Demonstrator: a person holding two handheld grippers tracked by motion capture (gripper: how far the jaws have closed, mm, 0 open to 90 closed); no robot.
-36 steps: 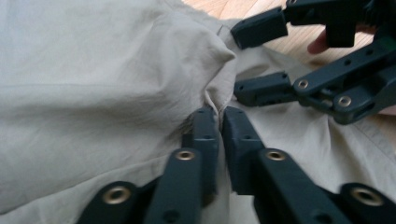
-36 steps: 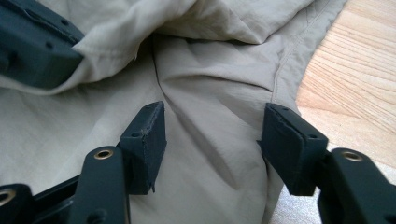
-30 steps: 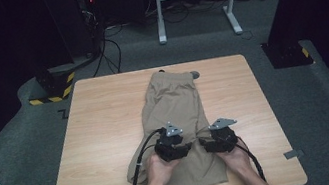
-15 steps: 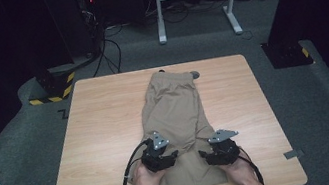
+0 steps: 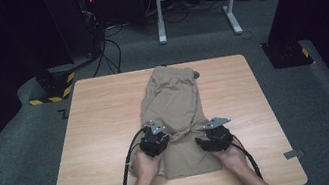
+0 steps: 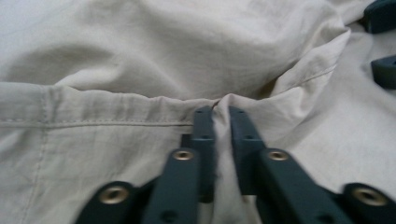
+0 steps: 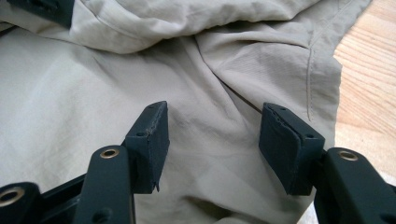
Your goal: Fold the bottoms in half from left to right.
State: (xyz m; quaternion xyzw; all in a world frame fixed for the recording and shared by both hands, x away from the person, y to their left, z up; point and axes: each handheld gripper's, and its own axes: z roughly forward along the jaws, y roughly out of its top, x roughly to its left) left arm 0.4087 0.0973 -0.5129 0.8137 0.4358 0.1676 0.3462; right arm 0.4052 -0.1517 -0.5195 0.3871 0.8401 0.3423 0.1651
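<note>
Left gripper view — pinched shorts [image 6: 140, 56] hem

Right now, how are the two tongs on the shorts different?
The left tongs have just closed, pinching a fold of the tan shorts; the right tongs stand open with cloth between them, untouched. The left sits by the shorts' left edge, the right by their right edge. Both are dark and hand-held.

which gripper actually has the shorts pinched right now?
The left gripper: its jaws have just closed on a fold of the beige shorts. The right gripper stands open above flat cloth, nothing pressed between its pads.
</note>
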